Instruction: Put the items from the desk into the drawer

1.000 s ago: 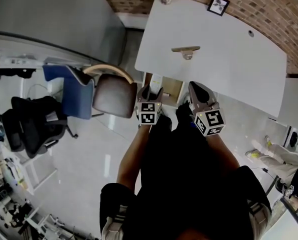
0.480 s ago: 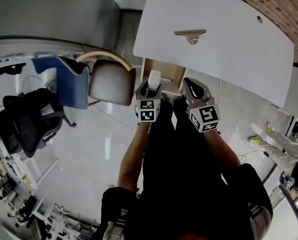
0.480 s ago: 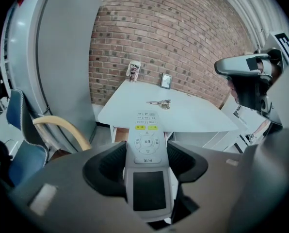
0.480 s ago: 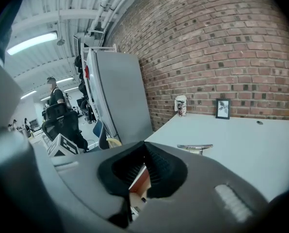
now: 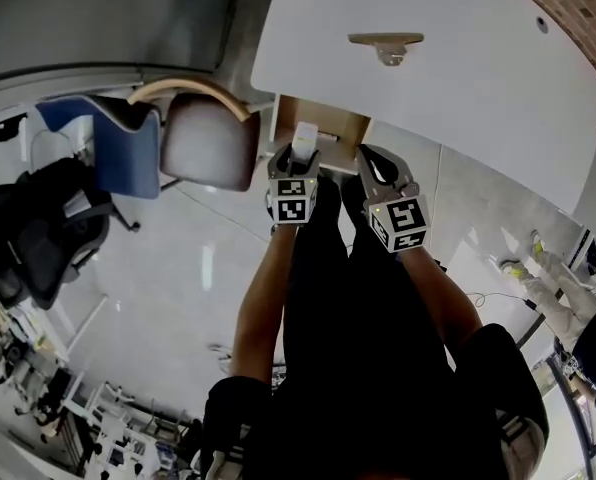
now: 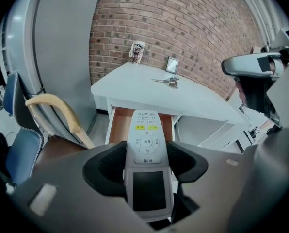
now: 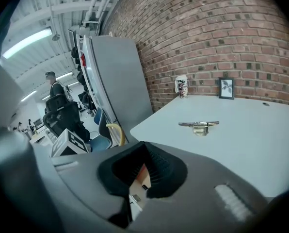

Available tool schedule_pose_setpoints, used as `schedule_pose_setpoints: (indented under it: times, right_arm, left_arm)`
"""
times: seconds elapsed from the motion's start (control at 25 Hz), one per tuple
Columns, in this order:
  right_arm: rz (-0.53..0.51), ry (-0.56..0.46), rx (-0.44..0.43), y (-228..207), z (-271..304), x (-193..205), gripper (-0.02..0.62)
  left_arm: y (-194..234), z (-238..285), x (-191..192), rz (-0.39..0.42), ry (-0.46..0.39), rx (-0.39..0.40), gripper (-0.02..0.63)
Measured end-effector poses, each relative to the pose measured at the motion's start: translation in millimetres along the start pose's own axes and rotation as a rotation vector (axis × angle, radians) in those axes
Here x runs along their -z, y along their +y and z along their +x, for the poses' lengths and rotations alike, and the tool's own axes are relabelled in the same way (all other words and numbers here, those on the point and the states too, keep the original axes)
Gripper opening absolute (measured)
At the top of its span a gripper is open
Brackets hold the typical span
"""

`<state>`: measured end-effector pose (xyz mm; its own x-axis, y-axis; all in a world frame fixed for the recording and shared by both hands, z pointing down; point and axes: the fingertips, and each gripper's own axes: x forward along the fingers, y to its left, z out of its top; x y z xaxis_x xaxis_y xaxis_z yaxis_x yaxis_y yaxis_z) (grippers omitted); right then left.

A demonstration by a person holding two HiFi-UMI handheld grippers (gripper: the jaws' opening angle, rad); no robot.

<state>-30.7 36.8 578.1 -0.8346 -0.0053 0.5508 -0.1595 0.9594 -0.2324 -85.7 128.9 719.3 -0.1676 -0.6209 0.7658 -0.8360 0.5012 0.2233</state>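
Left gripper (image 6: 147, 155) jaws stand fairly wide, clamped on the flanks of a slim white plastic remote (image 6: 144, 130), at the front of the open wood-lined drawer (image 6: 116, 127) beneath the smooth white tabletop (image 6: 193, 103). Right gripper (image 7: 143, 171) jaws are pressed together, empty, their ribbed black pads meeting.

Surface: white desk (image 5: 478, 98), far edge against brick wall (image 7: 241, 38). Top mostly bare.

- Centre of top: one metal fitting (image 5: 386, 46), flat bar with a brass-coloured block under it, lying alone, well apart from everything else.
- Far left corner, near wall: patterned cup (image 6: 137, 52), upright.
- Far edge, to the right of the cup: small black picture frame (image 7: 226, 88), standing, near the wall.
- Far right part of the top: small dark grommet hole (image 5: 543, 26).

Under near edge, towards left corner: drawer (image 5: 338, 128) pulled out, wood-coloured inside.
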Motion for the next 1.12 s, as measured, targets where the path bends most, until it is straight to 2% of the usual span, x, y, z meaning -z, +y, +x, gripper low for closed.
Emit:
schedule_pose_setpoints:
  times: [0.32,0.88,1.12]
  right_arm:
    - [0.016,0.069,-0.003,-16.3,25.1,41.7,0.003]
    - [0.084,0.163,0.025,-42.8,53.7,103.4,0.003]
    - [0.116,0.188,0.043,-50.9,65.6,121.8,0.003]
  left_arm:
    - [10.8,52.6,31.0,-0.01,0.086,-0.012,0.276]
    - [16.0,145.4,64.5,0.06,0.271,0.031,0.276]
    - [25.9,167.2,96.5,0.066,0.387,0.023,0.276]
